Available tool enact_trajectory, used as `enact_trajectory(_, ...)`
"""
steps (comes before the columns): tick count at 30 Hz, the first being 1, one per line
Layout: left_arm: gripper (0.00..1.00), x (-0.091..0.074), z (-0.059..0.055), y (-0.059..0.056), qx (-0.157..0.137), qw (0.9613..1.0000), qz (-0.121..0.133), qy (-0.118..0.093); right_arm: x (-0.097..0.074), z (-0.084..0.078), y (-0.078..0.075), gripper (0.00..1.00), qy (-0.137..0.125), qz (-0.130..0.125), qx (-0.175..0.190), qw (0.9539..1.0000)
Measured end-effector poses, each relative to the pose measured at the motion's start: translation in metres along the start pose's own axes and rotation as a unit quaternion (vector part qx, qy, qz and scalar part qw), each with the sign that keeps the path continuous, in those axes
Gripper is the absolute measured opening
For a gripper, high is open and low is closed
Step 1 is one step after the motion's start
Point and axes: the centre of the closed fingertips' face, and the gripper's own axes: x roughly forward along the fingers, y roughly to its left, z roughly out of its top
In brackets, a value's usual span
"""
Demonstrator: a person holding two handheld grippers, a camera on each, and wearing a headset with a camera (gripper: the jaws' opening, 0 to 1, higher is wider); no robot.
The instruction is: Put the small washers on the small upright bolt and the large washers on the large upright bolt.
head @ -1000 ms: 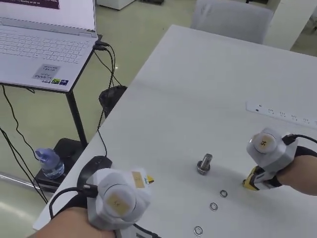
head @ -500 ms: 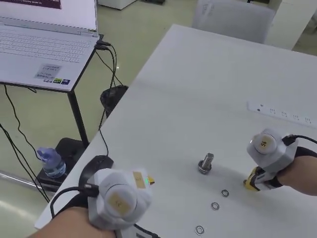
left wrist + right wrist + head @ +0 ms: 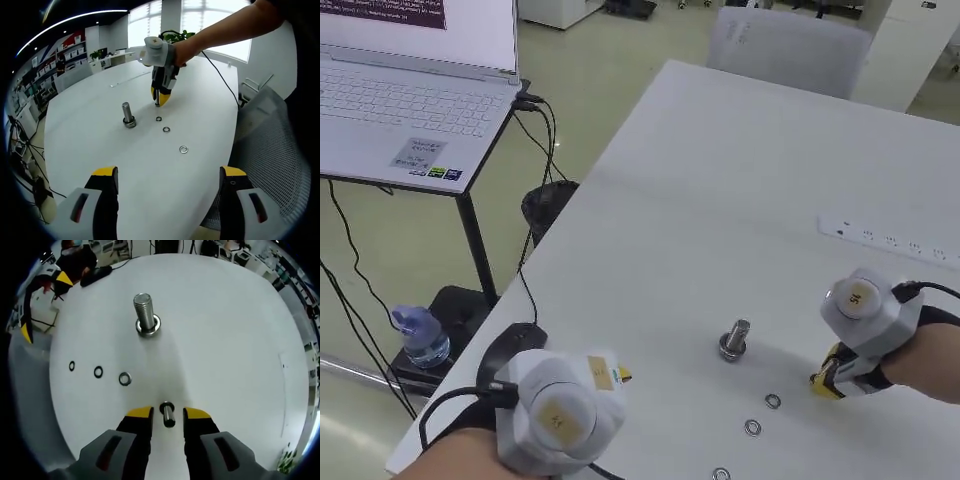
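The large bolt stands upright on the white table. Three washers lie in a row beside it; the right gripper view shows the same row of washers. The small bolt stands upright between the jaws of my right gripper, with a narrow gap on each side. My left gripper hovers wide open at the table's near corner, holding nothing.
A power strip lies on the table beyond the right gripper. Left of the table stand a laptop on a stand, cables and a water bottle on the floor. A chair sits at the far end.
The head camera has shifted slightly. Neither gripper has moved relative to the bolts and washers.
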Motion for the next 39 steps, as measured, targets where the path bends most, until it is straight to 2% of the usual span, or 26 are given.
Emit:
enact_trajectory(7,0.82,0.000,0.002,0.002,0.003,1.0000,0.000,-0.002,-0.015,0.016,-0.002,0.29,-0.021,0.000,-0.017,0.9996)
enact_trajectory(11,0.82,0.000,0.004,0.002,0.005,1.0000,-0.001,-0.002,-0.018,0.026,0.006,0.30,-0.033,0.006,-0.028,0.9991)
enact_trajectory(12,0.82,-0.001,0.004,0.003,0.004,1.0000,-0.001,-0.003,-0.017,0.030,0.010,0.31,-0.038,0.013,-0.040,0.9984)
enact_trajectory(14,0.82,0.000,0.005,0.003,0.001,1.0000,-0.001,-0.005,-0.017,0.031,0.012,0.31,-0.031,0.011,-0.051,0.9982)
enact_trajectory(19,0.82,0.000,0.005,0.001,0.007,1.0000,-0.004,-0.004,-0.018,0.041,0.018,0.32,-0.040,0.016,-0.064,0.9970)
enact_trajectory(29,0.82,-0.002,-0.001,0.001,0.004,1.0000,-0.006,0.003,-0.007,0.047,0.041,0.31,-0.043,0.034,-0.095,0.9940)
enact_trajectory(39,0.82,-0.002,0.000,0.003,0.000,1.0000,-0.006,0.000,0.006,0.041,0.054,0.29,-0.035,0.046,-0.114,0.9918)
